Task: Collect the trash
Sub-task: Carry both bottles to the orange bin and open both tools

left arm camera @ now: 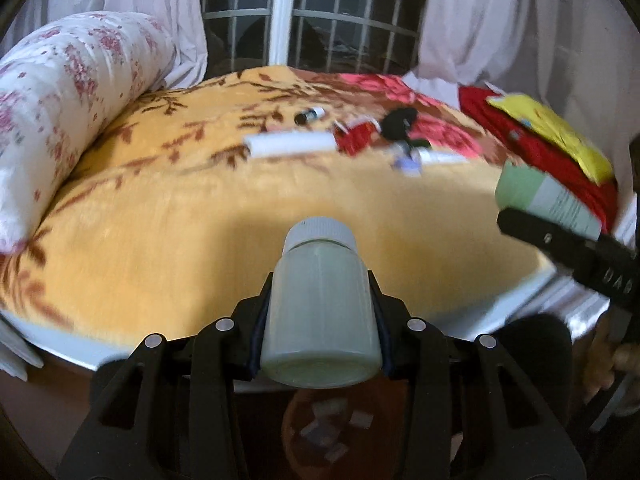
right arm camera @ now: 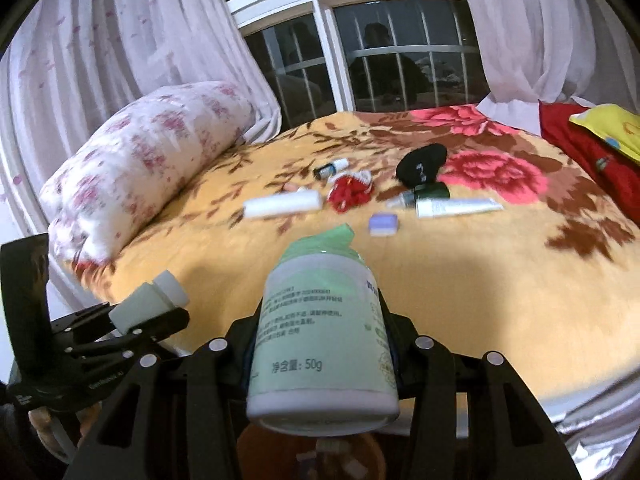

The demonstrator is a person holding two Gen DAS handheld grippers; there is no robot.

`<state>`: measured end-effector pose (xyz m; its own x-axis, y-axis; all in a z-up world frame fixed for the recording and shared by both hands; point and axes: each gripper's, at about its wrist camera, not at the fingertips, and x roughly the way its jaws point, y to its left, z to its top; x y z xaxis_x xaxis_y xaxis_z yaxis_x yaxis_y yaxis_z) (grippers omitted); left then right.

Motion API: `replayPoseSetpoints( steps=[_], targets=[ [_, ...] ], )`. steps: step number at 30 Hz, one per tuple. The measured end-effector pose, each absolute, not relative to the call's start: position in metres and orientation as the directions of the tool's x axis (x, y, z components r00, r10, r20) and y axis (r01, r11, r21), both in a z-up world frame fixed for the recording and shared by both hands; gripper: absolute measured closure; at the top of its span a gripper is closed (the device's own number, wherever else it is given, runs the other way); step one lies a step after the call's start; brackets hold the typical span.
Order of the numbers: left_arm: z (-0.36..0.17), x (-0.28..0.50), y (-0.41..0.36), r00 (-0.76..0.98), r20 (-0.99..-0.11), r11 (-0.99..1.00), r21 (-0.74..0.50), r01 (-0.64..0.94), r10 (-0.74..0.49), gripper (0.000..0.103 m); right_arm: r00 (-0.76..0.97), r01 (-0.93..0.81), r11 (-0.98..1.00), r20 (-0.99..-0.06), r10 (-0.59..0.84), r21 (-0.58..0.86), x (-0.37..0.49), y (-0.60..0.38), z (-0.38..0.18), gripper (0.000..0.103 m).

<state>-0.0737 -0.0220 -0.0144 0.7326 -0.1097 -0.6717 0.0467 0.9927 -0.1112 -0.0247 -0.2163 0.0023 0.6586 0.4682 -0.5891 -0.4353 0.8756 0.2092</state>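
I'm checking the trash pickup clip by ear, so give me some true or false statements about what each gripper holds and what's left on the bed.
1. The left gripper is clamped on a pale bottle with a white screw cap. True.
2. The right gripper is empty. False: it holds a green-labelled bottle.
3. A white tube lies on the blanket. True.
4. The floral bolster lies on the right side of the bed in the right wrist view. False: it lies on the left.
5. The blanket has been cleared of small items. False: a red wrapper and a small purple box, among others, lie there.
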Motion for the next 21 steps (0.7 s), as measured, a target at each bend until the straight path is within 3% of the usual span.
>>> replayPoseSetpoints(
  steps=[9,21],
  targets=[
    [-0.061,-0.130,-0.032,0.663,-0.738,0.992,-0.068,0.105,-0.121,0.063,0.589,-0.469,0.868,-0.674,0.446,0.164,-0.103,-0.213,-0.053,0.056],
    [-0.091,-0.128,-0.037,0.570,-0.810,0.989,-0.080,0.125,-0.138,0.063,0.484,-0.444,0.867,-0.754,0.444,0.226,-0.100,-0.210,-0.099,0.056]
  ],
)
